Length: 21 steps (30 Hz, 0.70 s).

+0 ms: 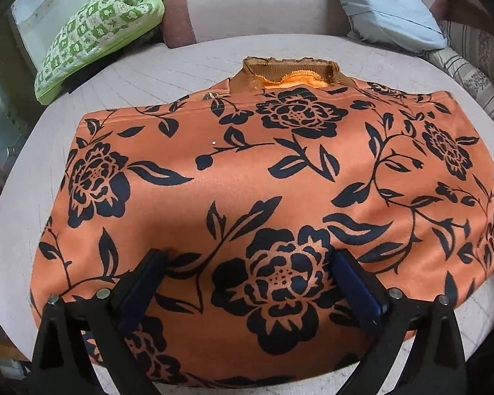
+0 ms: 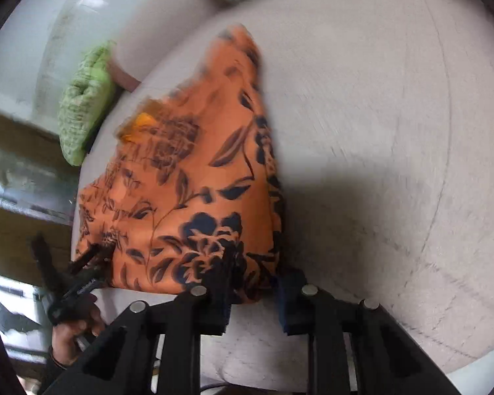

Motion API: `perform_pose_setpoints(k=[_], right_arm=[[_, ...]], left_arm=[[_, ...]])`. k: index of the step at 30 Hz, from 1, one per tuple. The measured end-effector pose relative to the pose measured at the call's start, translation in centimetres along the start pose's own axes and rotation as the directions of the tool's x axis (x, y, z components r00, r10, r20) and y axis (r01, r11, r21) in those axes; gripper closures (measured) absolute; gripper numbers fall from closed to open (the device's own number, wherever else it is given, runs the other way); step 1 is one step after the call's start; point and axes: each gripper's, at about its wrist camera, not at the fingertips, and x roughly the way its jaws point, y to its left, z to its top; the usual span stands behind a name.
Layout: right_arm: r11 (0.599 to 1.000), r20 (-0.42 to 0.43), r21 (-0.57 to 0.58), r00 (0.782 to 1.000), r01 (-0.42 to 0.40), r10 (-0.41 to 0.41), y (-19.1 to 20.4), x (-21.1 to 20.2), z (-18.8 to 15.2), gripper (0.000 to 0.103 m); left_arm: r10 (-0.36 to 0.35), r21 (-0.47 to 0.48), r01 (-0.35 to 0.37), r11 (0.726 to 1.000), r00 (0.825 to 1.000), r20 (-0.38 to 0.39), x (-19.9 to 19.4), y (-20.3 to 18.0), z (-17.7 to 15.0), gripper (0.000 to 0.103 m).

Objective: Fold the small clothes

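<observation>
An orange garment with black flowers lies spread flat on a pale quilted surface, its brown ribbed collar at the far side. My left gripper is open, its fingers resting on the near part of the cloth. In the right wrist view the same garment shows blurred, with its right side lifted. My right gripper has its jaws narrowly apart at the garment's near right corner; whether it pinches the cloth is unclear. The left gripper shows at the garment's left edge.
A green patterned folded cloth lies at the far left, also in the right wrist view. A pale blue pillow and a striped cushion sit at the far right. The quilted surface extends right of the garment.
</observation>
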Motion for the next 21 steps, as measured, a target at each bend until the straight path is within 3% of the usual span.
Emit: perform_pose_setpoints(k=[1, 2, 3, 5, 9, 12, 18, 20, 21], right_arm=[[0.998, 0.029, 0.044, 0.999, -0.045, 0.044, -0.1, -1.0, 0.0, 0.068], [0.997, 0.056, 0.045, 0.997, -0.062, 0.059, 0.3, -1.9, 0.0, 0.037], [0.997, 0.088, 0.039, 0.994, -0.064, 0.06, 0.6, -2.9, -0.1, 0.017], [0.996, 0.157, 0.064, 0.986, -0.066, 0.055, 0.9, -5.1, -0.7, 0.017], [0.953, 0.212, 0.202, 0.96, -0.225, 0.181, -0.6, -6.7, -2.5, 0.017], [0.903, 0.21, 0.304, 0.946, -0.304, 0.248, -1.4, -5.4, -4.1, 0.017], [0.866, 0.225, 0.377, 0.939, -0.33, 0.26, -1.0, -1.5, -3.4, 0.017], [0.861, 0.229, 0.387, 0.939, -0.33, 0.257, -0.7, -0.7, -2.7, 0.023], [0.852, 0.245, 0.402, 0.936, -0.336, 0.254, -0.7, -0.8, -2.6, 0.035]], left_arm=[[-0.016, -0.014, 0.016, 1.0, 1.0, 0.006, -0.5, 0.3, 0.2, 0.002], [-0.025, -0.041, 0.026, 0.999, 0.999, 0.026, -1.2, 0.9, 0.2, 0.002], [-0.031, -0.059, 0.034, 0.998, 0.999, 0.043, -1.8, 1.2, 0.3, 0.002], [-0.046, -0.089, 0.054, 0.995, 0.995, 0.089, -3.2, 2.1, 0.1, 0.002], [-0.045, -0.112, 0.058, 0.992, 0.992, 0.115, -4.1, 2.7, -0.4, 0.002], [-0.046, -0.101, 0.055, 0.993, 0.995, 0.092, -3.3, 1.9, -0.8, 0.002], [-0.045, -0.06, 0.05, 0.997, 0.996, 0.083, -3.2, 0.4, -1.2, 0.002], [-0.038, -0.056, 0.044, 0.997, 0.994, 0.105, -3.7, 0.6, -0.9, 0.002], [-0.031, -0.06, 0.039, 0.997, 0.992, 0.121, -4.0, 0.6, -0.8, 0.002]])
